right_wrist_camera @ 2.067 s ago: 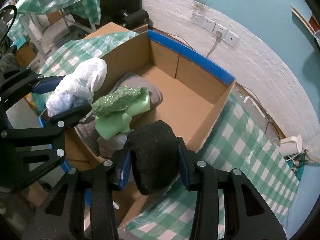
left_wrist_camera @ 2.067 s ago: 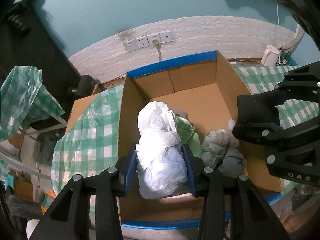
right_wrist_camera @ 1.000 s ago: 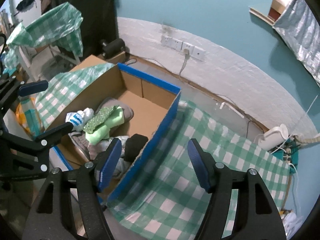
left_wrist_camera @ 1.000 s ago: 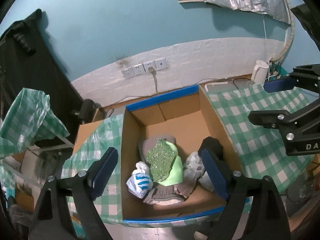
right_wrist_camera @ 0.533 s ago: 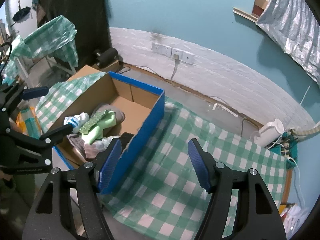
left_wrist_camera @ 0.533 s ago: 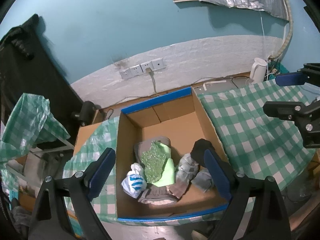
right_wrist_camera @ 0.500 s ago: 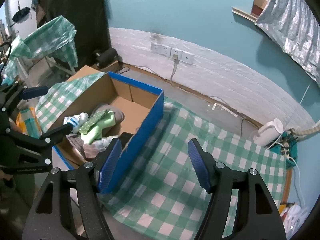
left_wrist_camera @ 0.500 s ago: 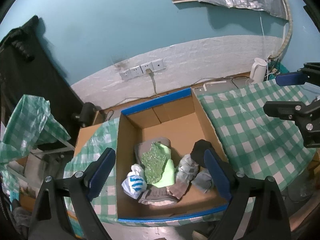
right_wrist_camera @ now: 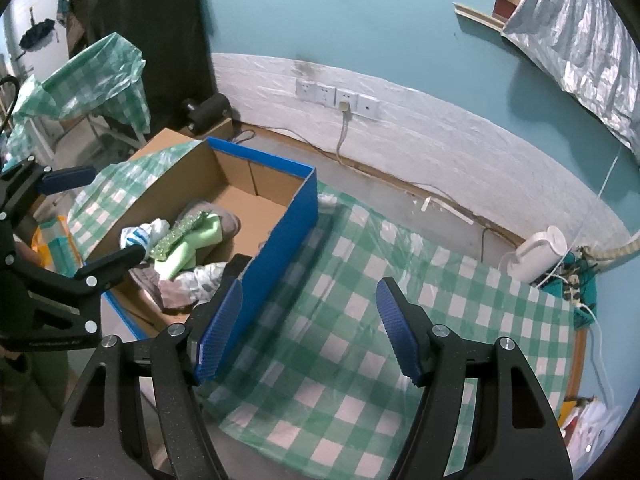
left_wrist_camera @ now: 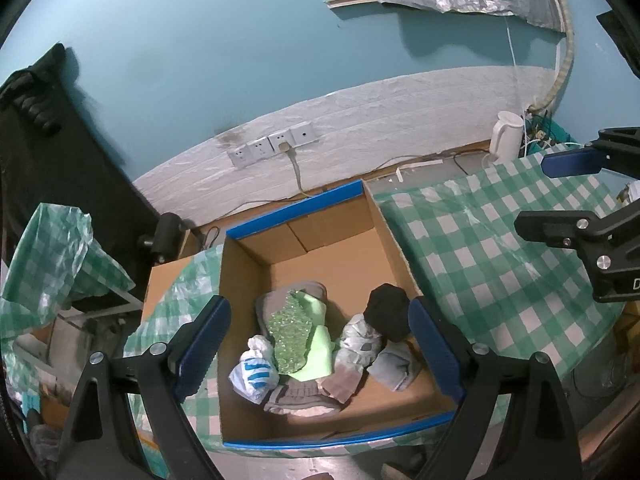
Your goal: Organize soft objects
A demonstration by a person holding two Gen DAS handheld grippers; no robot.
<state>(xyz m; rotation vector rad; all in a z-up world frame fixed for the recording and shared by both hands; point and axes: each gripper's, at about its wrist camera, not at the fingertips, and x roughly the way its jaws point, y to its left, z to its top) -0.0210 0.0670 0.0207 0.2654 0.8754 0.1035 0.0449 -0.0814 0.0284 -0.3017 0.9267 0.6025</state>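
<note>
A cardboard box (left_wrist_camera: 384,224) with blue-taped rims holds several soft things: a white and blue bag (left_wrist_camera: 253,372), a green glittery piece (left_wrist_camera: 292,332) on light green foam (left_wrist_camera: 318,354), grey cloths (left_wrist_camera: 360,344) and a black bundle (left_wrist_camera: 389,312). My left gripper (left_wrist_camera: 318,348) is open and empty, high above the box. My right gripper (right_wrist_camera: 308,328) is open and empty above the checked cloth, to the right of the box (right_wrist_camera: 296,208). The soft things also show in the right wrist view (right_wrist_camera: 180,240).
A green checked cloth (right_wrist_camera: 380,304) covers the table right of the box. A white kettle (right_wrist_camera: 540,252) stands at its far corner. Wall sockets (left_wrist_camera: 272,146) with a cable are behind the box. A checked bag (left_wrist_camera: 52,256) hangs at the left.
Both grippers let go of their bundles into the box, opened and rose away. The right gripper has swung to the right over the checked cloth.
</note>
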